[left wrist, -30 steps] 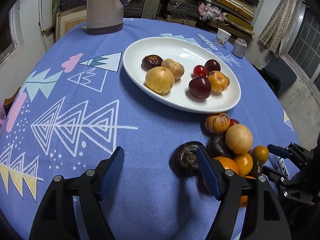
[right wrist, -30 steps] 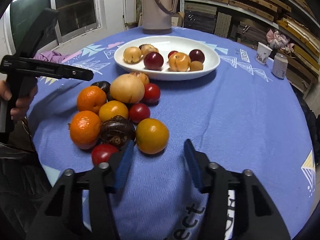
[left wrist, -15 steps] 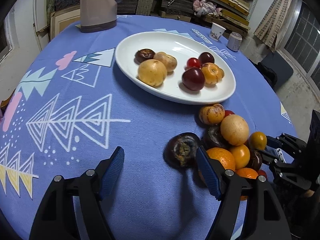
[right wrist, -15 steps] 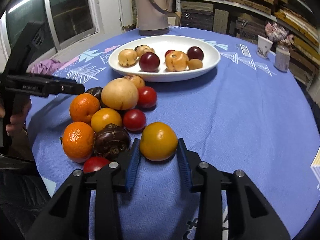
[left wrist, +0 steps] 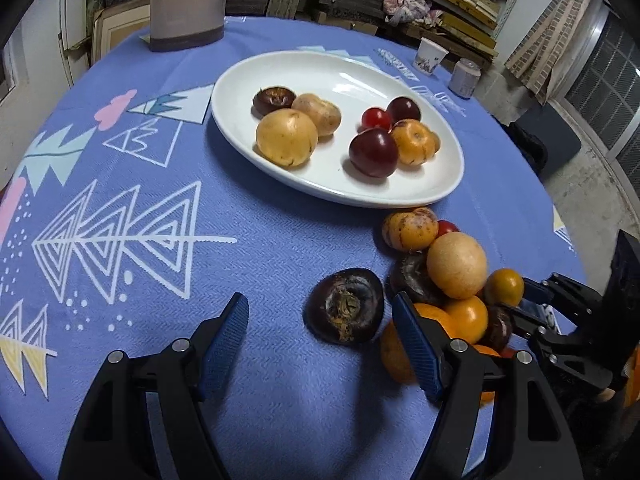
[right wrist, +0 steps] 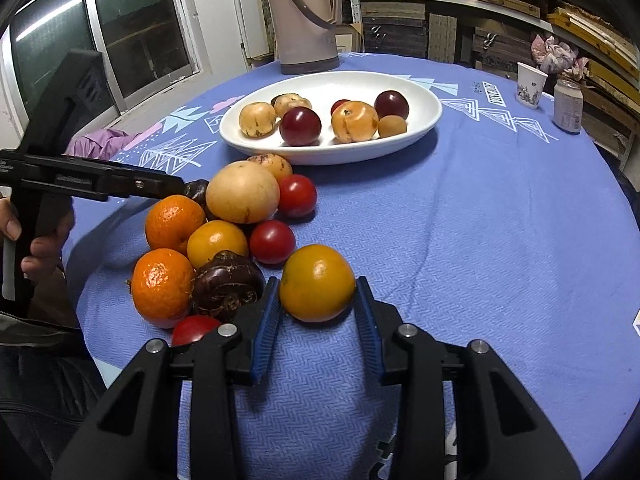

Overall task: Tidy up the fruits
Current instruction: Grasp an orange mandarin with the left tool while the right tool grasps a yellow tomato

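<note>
Right wrist view: the right tool [right wrist: 316, 308] has just closed on a yellow-orange fruit [right wrist: 317, 282], pads against both sides, on the blue tabletop [right wrist: 460, 240] at the near right of the fruit pile. Beyond, a white plate [right wrist: 428, 116] holds fruit. Left wrist view: the left tool [left wrist: 320, 320] is spread, a dark fruit [left wrist: 346, 306] just beyond its fingertips.

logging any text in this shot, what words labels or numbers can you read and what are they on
No text reads cleanly in either view.
Tablecloth, black box near the cup: white capitals at, too small and skewed to read.
Tablecloth, near edge behind the right gripper: large white letters at, mostly hidden.
Paper cup: a print, illegible.
Jar: label blurred.
Left gripper, its body seen from the right wrist: small white print at, too small.
</note>
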